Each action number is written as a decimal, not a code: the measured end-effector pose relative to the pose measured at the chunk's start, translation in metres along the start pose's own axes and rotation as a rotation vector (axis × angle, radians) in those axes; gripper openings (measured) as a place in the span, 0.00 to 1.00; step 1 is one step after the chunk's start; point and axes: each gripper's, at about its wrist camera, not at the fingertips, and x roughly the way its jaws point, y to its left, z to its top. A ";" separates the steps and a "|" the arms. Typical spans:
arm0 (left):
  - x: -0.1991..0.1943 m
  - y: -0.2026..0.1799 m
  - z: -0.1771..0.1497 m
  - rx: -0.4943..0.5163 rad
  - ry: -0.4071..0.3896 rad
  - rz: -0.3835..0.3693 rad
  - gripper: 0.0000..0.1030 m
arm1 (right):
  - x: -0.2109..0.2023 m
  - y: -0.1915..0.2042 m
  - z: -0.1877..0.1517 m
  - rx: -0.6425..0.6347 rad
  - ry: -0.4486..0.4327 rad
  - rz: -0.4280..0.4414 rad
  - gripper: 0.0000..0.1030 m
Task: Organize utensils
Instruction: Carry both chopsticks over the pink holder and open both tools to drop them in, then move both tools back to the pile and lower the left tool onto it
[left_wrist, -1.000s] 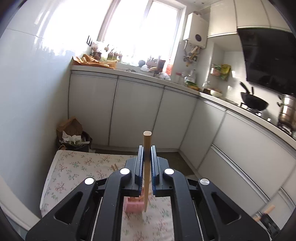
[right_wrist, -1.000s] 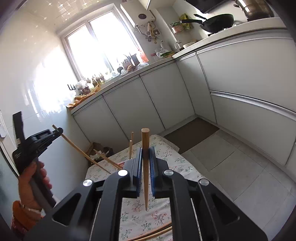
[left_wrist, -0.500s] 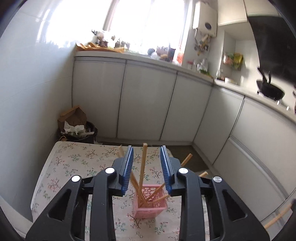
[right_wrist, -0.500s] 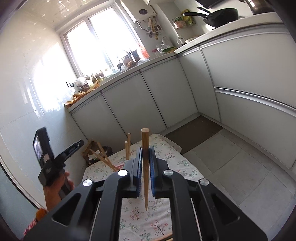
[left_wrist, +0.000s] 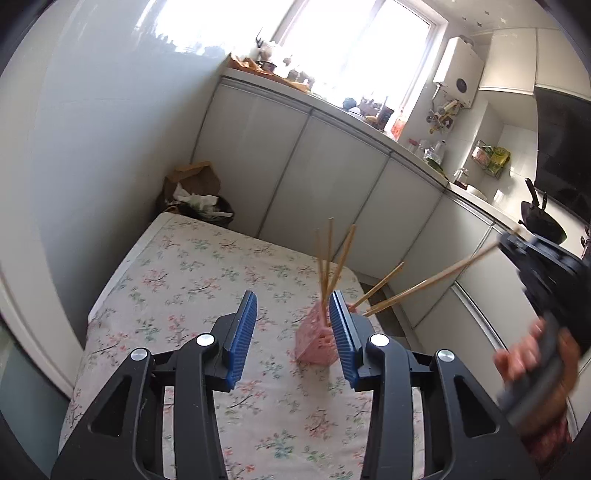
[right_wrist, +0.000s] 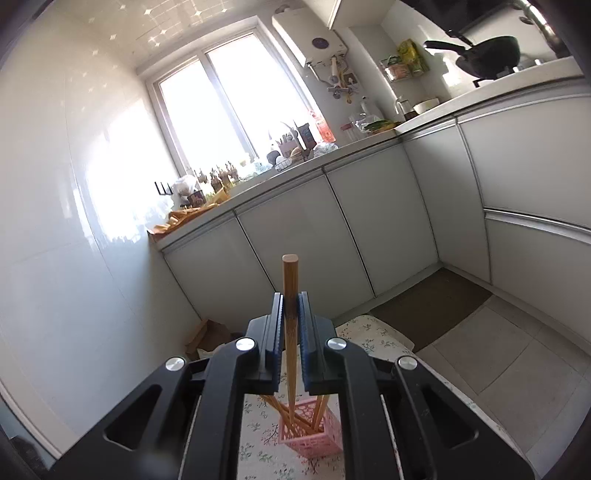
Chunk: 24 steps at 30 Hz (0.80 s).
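A pink lattice holder (left_wrist: 317, 339) stands on the floral tablecloth (left_wrist: 192, 280) with several wooden chopsticks (left_wrist: 330, 258) in it. My left gripper (left_wrist: 293, 328) is open and empty, just left of and above the holder. My right gripper (right_wrist: 290, 325) is shut on a wooden chopstick (right_wrist: 290, 284), held upright with its lower tip down in the pink holder (right_wrist: 314, 434). In the left wrist view the right gripper (left_wrist: 546, 273) comes in from the right, its chopstick (left_wrist: 436, 280) slanting down to the holder.
White kitchen cabinets (left_wrist: 295, 177) run behind and right of the table. A bin with a cardboard box (left_wrist: 195, 192) stands beyond the table's far corner. A wok (right_wrist: 487, 61) sits on the counter. Tiled floor (right_wrist: 498, 354) lies to the right.
My left gripper let go of its chopstick into the holder, opened wide and drew back to the left. My right gripper moved over the holder and lowered its chopstick's tip into it.
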 end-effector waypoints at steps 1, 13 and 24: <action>0.000 0.002 -0.003 -0.001 -0.005 0.006 0.37 | 0.008 0.003 -0.006 -0.017 0.000 -0.008 0.08; 0.018 0.014 -0.014 0.041 0.047 0.062 0.56 | 0.030 0.011 -0.050 -0.107 0.033 -0.070 0.48; -0.008 -0.025 -0.017 0.117 -0.017 0.099 0.87 | -0.054 0.009 -0.057 -0.211 0.041 -0.197 0.82</action>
